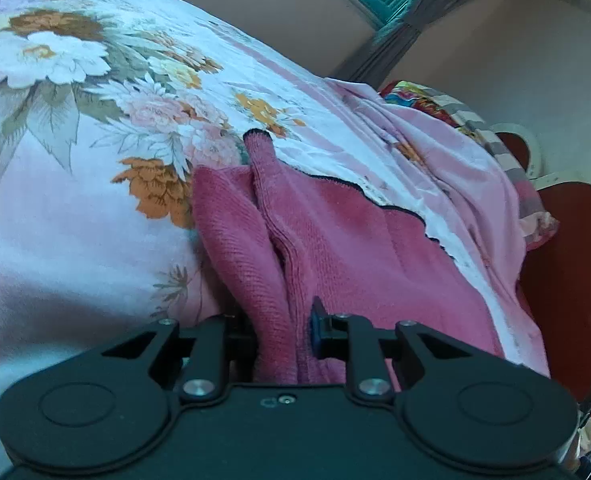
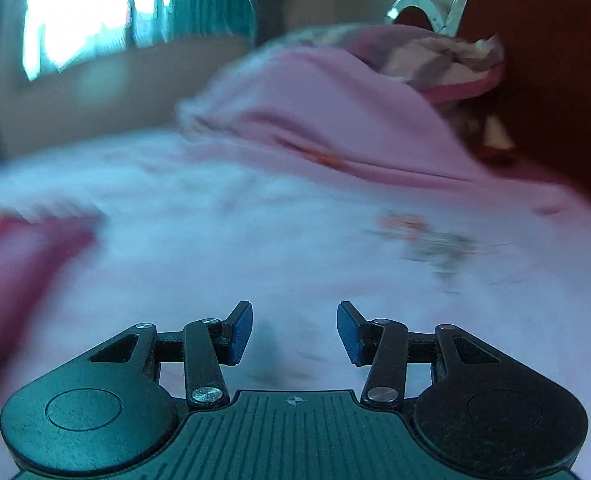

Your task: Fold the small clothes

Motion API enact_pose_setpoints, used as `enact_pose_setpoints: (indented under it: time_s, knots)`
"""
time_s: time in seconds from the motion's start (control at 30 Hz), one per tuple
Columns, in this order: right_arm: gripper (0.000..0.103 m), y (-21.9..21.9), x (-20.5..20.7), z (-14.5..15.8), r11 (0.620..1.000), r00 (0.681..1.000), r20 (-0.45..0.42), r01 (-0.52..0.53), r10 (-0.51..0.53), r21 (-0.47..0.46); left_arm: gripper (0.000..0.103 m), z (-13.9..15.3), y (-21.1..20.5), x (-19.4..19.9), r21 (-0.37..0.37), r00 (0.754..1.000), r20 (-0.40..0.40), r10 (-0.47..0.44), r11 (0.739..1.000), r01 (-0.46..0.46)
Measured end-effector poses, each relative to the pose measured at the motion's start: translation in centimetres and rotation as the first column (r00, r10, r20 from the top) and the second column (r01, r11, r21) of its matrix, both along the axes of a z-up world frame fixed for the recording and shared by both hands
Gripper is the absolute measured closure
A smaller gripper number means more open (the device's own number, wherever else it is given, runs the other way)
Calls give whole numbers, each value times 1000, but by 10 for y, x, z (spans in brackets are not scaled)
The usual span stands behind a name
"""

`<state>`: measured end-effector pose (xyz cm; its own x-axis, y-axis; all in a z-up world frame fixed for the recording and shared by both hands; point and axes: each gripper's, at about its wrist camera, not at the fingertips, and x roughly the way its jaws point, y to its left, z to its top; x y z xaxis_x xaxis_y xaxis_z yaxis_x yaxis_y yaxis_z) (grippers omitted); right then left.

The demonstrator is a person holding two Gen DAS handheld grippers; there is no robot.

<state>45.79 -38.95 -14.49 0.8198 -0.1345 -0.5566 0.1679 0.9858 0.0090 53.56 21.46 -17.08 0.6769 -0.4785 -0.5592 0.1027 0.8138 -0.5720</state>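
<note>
Folding looks barely begun: left gripper [image 1: 281, 332] pinches the bunched pink towel [image 1: 335, 240] on the floral bedsheet [image 1: 75, 200]; right gripper [image 2: 294, 332] gapes, holding nothing.

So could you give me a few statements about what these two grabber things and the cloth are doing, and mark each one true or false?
1. The left gripper is clamped on the dark pink cloth. True.
2. The right gripper holds a cloth too. False: it is open, with nothing between its fingers.
3. The cloth lies on a flowered bedsheet. True.
4. The cloth is plain blue. False: it is dark pink with a dark stitched edge.
5. The right wrist view is sharp. False: it is blurred.
</note>
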Motion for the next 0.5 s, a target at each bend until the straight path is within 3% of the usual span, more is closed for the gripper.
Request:
enact_pose_setpoints:
  time_s: [0.03,0.07,0.13,0.23,0.5]
  knots:
    - [29,-5,5,-10,1000,999,-35,21,-22,-15,84,4,-3,-1,17,1000,-1,5,1000,-5]
    - [26,-14,6,-17,999,998,-42,43,-42,29,85,9,-7,-2,40,1000,1,12,999,-12]
    - [26,-25,4,-21,994,998,-31,51,-48,100,85,16,-13,-5,71,1000,1,26,997,-26]
    - [25,-19,3,-22,997,999,-28,47,-45,63,85,33,-25,-7,117,999,14,42,992,-43]
    - [24,-28,3,-20,992,999,-16,42,-40,122,85,104,-104,-2,242,998,68,-6,970,-11]
